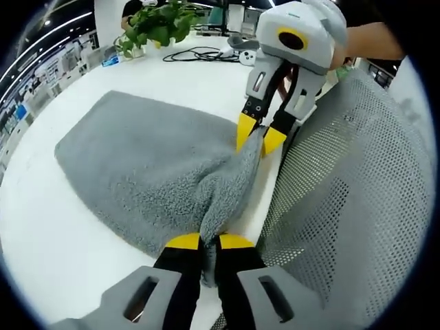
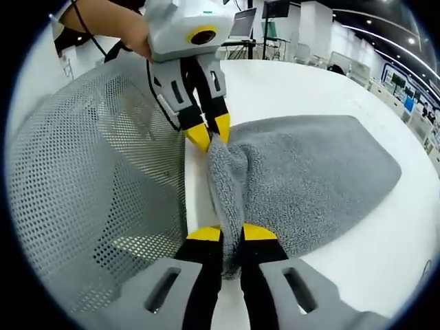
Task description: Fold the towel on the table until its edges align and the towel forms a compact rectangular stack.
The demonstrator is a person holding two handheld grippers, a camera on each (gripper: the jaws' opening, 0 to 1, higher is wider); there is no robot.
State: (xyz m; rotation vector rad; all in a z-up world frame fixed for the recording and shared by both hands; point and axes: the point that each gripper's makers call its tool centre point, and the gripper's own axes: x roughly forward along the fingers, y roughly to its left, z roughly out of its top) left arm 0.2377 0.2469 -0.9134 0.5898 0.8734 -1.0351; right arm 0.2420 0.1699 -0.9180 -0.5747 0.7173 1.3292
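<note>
The grey terry towel (image 1: 148, 172), soft, light and limp, lies at the white table's (image 1: 62, 254) near edge beside a mesh chair back (image 1: 350, 185), its near corners pinched by the left gripper (image 1: 210, 242) and right gripper (image 2: 232, 232), sensible holds.

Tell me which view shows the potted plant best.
The left gripper view: the potted plant stands at the table's far edge, leaves clearly visible. The right gripper view looks over the towel toward desks, and I can't pick the plant out there.
</note>
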